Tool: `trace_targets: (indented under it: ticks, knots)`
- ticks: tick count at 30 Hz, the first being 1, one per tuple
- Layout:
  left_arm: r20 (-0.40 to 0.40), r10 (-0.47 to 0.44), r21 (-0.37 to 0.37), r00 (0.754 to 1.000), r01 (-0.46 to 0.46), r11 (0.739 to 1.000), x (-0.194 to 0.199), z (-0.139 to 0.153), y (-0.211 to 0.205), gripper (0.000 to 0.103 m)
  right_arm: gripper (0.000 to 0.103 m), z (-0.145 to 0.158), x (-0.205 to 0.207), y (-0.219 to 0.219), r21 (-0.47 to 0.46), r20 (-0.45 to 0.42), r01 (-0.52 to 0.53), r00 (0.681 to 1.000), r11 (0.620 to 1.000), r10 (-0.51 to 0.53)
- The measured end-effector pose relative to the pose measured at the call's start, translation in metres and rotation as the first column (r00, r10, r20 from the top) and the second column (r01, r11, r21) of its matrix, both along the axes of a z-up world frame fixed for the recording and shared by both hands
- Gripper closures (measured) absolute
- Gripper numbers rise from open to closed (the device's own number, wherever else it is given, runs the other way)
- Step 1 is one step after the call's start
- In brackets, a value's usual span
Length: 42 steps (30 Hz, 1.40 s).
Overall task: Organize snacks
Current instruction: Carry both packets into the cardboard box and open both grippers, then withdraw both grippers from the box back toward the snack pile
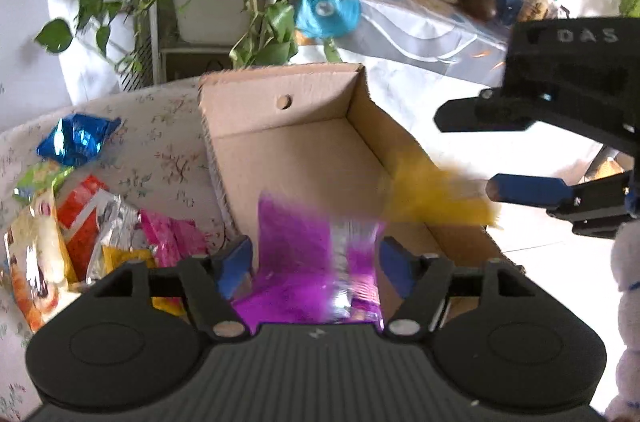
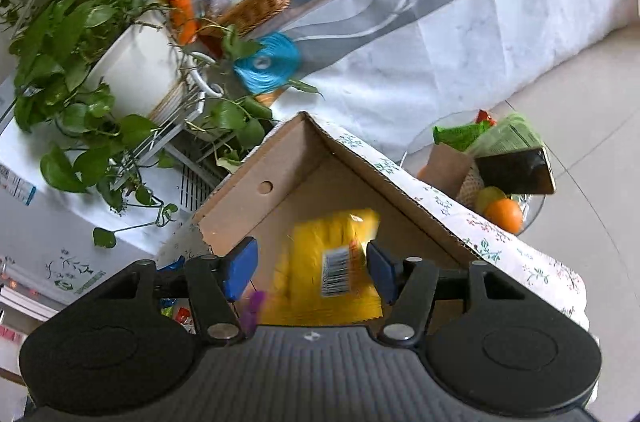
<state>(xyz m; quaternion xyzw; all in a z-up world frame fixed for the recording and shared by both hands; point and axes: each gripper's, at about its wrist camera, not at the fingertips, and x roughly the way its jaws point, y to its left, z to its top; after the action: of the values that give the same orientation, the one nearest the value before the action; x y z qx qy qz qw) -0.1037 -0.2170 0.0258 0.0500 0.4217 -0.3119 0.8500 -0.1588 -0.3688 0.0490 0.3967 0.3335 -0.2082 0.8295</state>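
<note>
A: Your cardboard box (image 1: 304, 150) sits just ahead of both tools. The purple packet (image 1: 312, 262) hangs blurred between the left tool's (image 1: 316, 262) spread jaws; it could tumble outside.

B: The right tool (image 2: 312, 266) is spread too; its yellow packet (image 2: 328, 262) may catch the rim.

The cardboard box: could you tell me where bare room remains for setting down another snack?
The cardboard box floor is bare along the far wall with the round hole and in its far corner. The near end is taken by the purple packet and yellow packet. Left of the box, the snack pile crowds the floral cloth.
</note>
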Motion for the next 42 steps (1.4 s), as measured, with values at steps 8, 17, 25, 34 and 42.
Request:
trace_targets:
  ticks: [8, 17, 25, 34, 42]
  knots:
    - [0.090, 0.014, 0.105, 0.996, -0.023, 0.994, -0.003, 0.007, 0.004, 0.009, 0.023, 0.002, 0.002, 0.001, 0.002, 0.015, 0.005, 1.000, 1.000, -0.005]
    - [0.120, 0.030, 0.147, 0.992, -0.048, 0.988, 0.004, 0.012, 0.019, 0.009, 0.022, 0.001, 0.013, 0.009, -0.001, 0.017, -0.041, 0.999, 0.999, 0.041]
    - [0.128, 0.058, 0.171, 0.990, -0.080, 0.982, 0.013, 0.011, 0.036, 0.008, 0.018, 0.003, 0.026, 0.020, -0.027, 0.023, -0.100, 0.995, 0.995, 0.100]
    - [0.123, 0.074, 0.182, 0.990, -0.096, 0.979, 0.023, 0.008, 0.056, 0.008, 0.017, 0.002, 0.042, 0.037, -0.070, 0.001, -0.170, 0.985, 0.983, 0.171]
    - [0.109, 0.106, 0.191, 0.988, -0.126, 0.974, 0.037, 0.006, 0.090, 0.008, 0.016, -0.002, 0.055, 0.053, -0.108, -0.034, -0.231, 0.973, 0.967, 0.229]
